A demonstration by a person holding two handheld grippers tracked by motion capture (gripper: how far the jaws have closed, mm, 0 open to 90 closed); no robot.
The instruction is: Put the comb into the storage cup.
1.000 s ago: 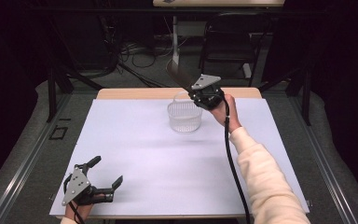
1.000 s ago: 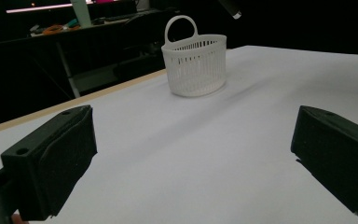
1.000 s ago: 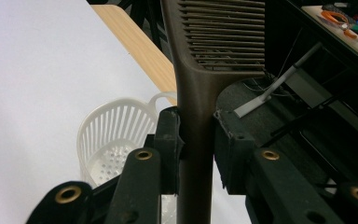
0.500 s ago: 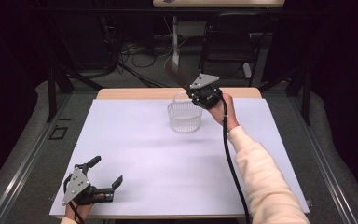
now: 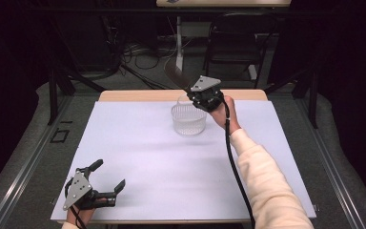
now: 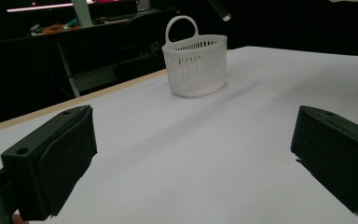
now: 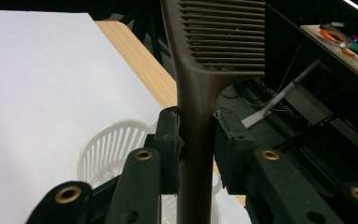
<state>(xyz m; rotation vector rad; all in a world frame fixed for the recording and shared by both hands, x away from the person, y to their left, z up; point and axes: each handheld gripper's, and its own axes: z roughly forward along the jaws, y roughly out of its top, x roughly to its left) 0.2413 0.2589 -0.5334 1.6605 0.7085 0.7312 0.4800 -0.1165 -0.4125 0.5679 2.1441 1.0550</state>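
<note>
High view, right claw: raised above the far side of the white tabletop, clamped on a dark comb, whose toothed end juts up and away past the far edge.
Right gripper view, grip: both pads pinch the comb on its plain handle just below the teeth, probably so the toothed part stays free and the handle end points down.
Basket: white slatted tub with a loop handle, upright near the far middle of the tabletop, directly below the right claw; this looks like a line-up for dropping the comb in.
Basket contents: I cannot tell whether anything lies inside.
Left claw: jaws spread wide with nothing between them, resting low at the near left corner, well apart from the basket, seemingly parked out of the way.
Judgement: the drop has not yet been made.
</note>
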